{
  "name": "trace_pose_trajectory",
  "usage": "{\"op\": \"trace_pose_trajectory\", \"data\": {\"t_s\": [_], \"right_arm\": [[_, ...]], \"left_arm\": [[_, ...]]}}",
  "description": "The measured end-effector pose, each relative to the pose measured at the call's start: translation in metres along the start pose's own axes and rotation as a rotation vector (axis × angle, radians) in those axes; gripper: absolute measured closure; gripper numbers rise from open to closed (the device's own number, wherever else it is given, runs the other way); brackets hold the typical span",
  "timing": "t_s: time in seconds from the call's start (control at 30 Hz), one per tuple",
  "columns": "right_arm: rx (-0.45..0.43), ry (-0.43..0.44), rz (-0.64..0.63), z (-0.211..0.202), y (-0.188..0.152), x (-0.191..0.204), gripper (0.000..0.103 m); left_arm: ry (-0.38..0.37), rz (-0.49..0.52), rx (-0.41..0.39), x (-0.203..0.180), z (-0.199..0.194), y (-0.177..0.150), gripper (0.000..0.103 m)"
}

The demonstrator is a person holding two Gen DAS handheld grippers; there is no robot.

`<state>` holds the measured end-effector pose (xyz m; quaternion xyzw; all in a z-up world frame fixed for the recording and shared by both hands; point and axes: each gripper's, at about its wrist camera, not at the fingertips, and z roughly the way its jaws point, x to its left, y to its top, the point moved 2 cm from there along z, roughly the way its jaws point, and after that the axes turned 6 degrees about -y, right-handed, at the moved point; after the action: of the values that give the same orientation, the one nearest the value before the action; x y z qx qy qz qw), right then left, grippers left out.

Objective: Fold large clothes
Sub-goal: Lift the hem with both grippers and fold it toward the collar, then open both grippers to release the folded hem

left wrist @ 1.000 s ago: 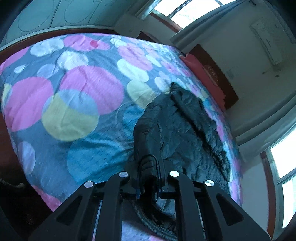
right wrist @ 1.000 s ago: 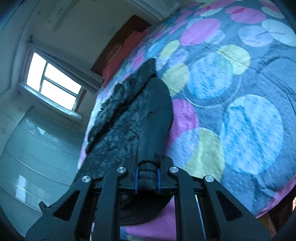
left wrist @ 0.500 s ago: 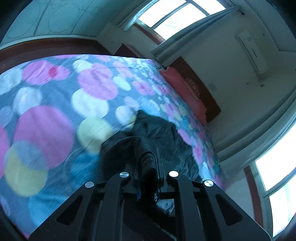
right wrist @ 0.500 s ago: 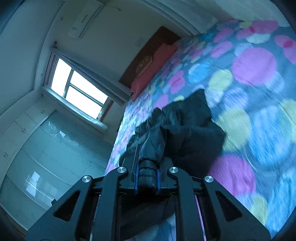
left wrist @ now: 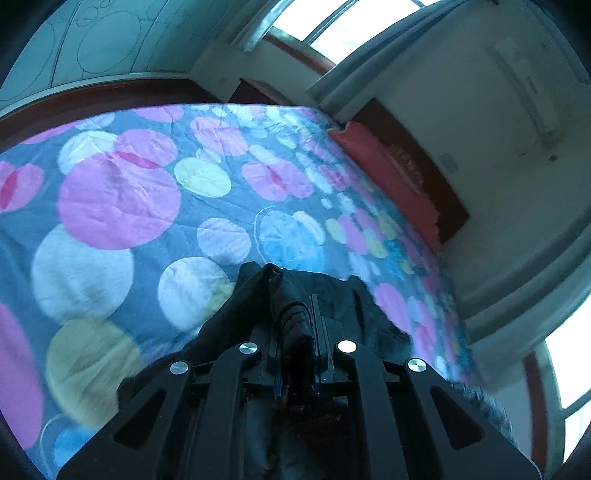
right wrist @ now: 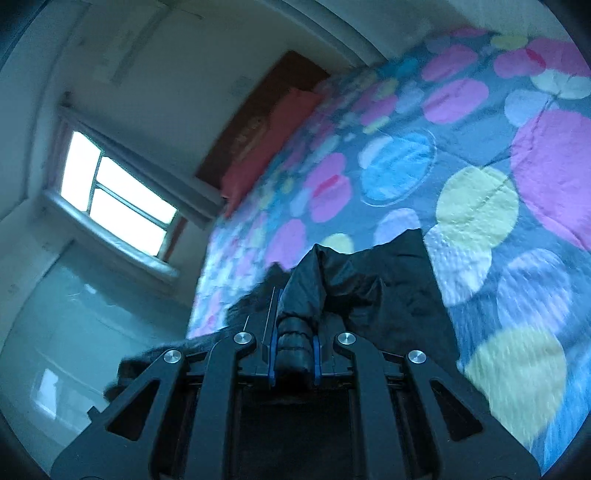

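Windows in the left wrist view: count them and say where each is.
2. One window is at the top, beside the curtain; another window is at the right edge, low down. Others may lie out of frame.

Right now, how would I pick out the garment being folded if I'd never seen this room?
Start at the bed, whose quilt is covered in pink, yellow and blue circles. At its near edge lies a black jacket, bunched and shiny. It is the only dark thing on the bright quilt, and both grippers, left and right, have their jaws shut on its folds.
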<state>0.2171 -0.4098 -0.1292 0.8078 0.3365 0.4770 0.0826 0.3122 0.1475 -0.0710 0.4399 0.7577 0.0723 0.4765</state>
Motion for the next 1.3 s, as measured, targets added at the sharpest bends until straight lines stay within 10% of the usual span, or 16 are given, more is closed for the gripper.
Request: {"op": "trace_pose_trajectory", "data": {"t_s": [0.4, 0.53, 0.83, 1.3], "right_arm": [[0.080, -0.150, -0.032, 0.089, -0.004, -0.029, 0.090], [0.085, -0.127, -0.048, 0.083, -0.003, -0.025, 0.081], [0.044, -0.077, -0.074, 0.039, 0.001, -0.015, 0.049], [0.053, -0.170, -0.165, 0.036, 0.010, -0.031, 0.047]], "left_arm": [[0.126, 0.025, 0.089, 0.036, 0.092, -0.010, 0.092], [0.107, 0.048, 0.086, 0.028, 0.088, -0.006, 0.086], [-0.056, 0.075, 0.050, 0.008, 0.041, 0.004, 0.036], [0.009, 0.127, 0.101, 0.056, 0.030, -0.005, 0.034]]}}
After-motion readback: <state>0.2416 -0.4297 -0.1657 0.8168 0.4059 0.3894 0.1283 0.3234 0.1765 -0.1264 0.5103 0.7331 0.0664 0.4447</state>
